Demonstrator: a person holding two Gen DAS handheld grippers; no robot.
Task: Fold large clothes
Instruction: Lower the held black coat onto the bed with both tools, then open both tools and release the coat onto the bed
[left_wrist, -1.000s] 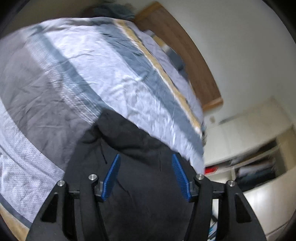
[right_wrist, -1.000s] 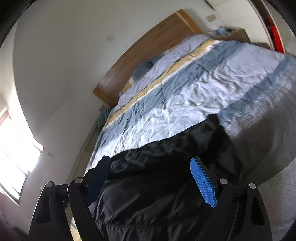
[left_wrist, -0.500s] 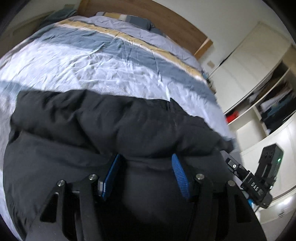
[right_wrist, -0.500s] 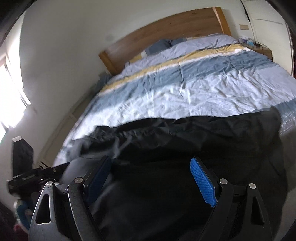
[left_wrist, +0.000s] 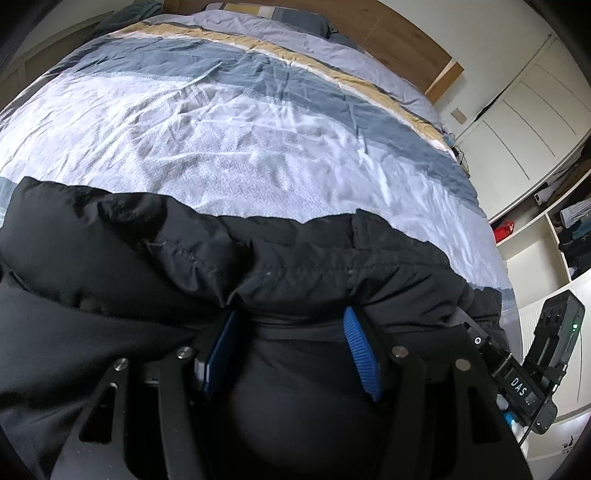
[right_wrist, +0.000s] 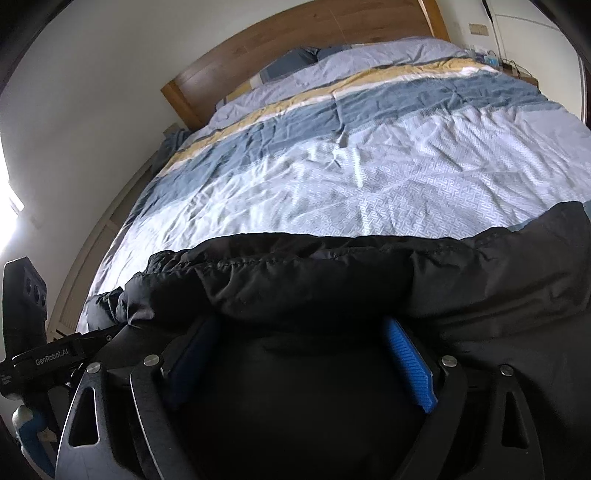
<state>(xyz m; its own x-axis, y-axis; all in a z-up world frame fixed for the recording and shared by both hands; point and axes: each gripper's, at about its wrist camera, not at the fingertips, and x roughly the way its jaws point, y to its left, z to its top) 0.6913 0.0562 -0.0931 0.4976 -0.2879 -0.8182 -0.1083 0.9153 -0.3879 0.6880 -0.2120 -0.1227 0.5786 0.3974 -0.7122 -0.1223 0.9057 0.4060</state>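
A large black padded jacket (left_wrist: 155, 266) lies across the near end of the bed; it also fills the bottom of the right wrist view (right_wrist: 332, 280). My left gripper (left_wrist: 291, 317) is open, its blue pads (left_wrist: 360, 350) pushed under a puffy stitched fold of the jacket, tips hidden by it. My right gripper (right_wrist: 299, 325) is open too, its blue pads (right_wrist: 410, 360) tucked under the same kind of fold. Jacket fabric bulges between both pairs of fingers. The right gripper body shows at the right of the left wrist view (left_wrist: 524, 376).
The bed's striped duvet (left_wrist: 236, 140) in white, grey-blue and yellow stretches to a wooden headboard (right_wrist: 303, 40). White wardrobes and open shelves with clothes (left_wrist: 569, 229) stand to the right. A white wall (right_wrist: 81, 122) and a bright window are to the left.
Both grippers have swung from tilted views to face the headboard, dropped lower and pushed forward, so the jacket's fold now covers their fingertips. Jaws stay open.
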